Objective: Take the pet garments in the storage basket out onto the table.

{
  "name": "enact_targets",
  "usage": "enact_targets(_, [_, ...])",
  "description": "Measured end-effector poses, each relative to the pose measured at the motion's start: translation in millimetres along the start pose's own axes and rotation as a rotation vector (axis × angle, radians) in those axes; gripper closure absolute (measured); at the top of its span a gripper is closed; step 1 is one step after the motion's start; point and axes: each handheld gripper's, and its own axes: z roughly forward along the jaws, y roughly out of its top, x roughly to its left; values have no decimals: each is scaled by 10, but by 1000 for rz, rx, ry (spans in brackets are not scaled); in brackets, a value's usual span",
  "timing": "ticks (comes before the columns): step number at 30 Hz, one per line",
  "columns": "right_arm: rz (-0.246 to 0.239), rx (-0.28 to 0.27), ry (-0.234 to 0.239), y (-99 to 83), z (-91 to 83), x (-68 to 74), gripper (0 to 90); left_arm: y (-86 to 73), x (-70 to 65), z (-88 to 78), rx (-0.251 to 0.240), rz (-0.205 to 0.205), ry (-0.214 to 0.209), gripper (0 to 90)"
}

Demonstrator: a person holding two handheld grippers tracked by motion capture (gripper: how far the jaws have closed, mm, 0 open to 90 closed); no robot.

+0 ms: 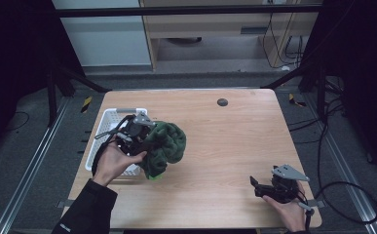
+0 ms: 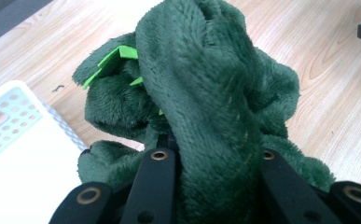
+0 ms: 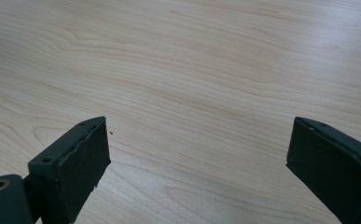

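Observation:
A dark green plush toy [image 1: 165,146] with bright green felt bits hangs over the table's left part, just right of a white basket [image 1: 109,122]. My left gripper [image 1: 144,144] is shut on the plush toy [image 2: 206,107]; the thick pile bulges between its jaws and hides the fingertips. The basket's perforated rim [image 2: 10,116] shows at lower left in the left gripper view. My right gripper [image 1: 260,187] rests near the table's front right corner, held by a hand. Its jaws stand wide apart over bare wood, and the right gripper [image 3: 197,158] holds nothing.
The wooden table [image 1: 235,141] has a small dark round disc [image 1: 222,102] near its far edge. Cables [image 1: 332,195] trail on the floor to the right. Black frame legs stand at both far corners.

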Motion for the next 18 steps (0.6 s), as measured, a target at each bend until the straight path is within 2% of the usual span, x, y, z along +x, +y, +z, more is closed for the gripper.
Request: enact_targets(18, [-6,-4,-7,-1,1,-2,58,88,-130,363,43,22,-52,777])
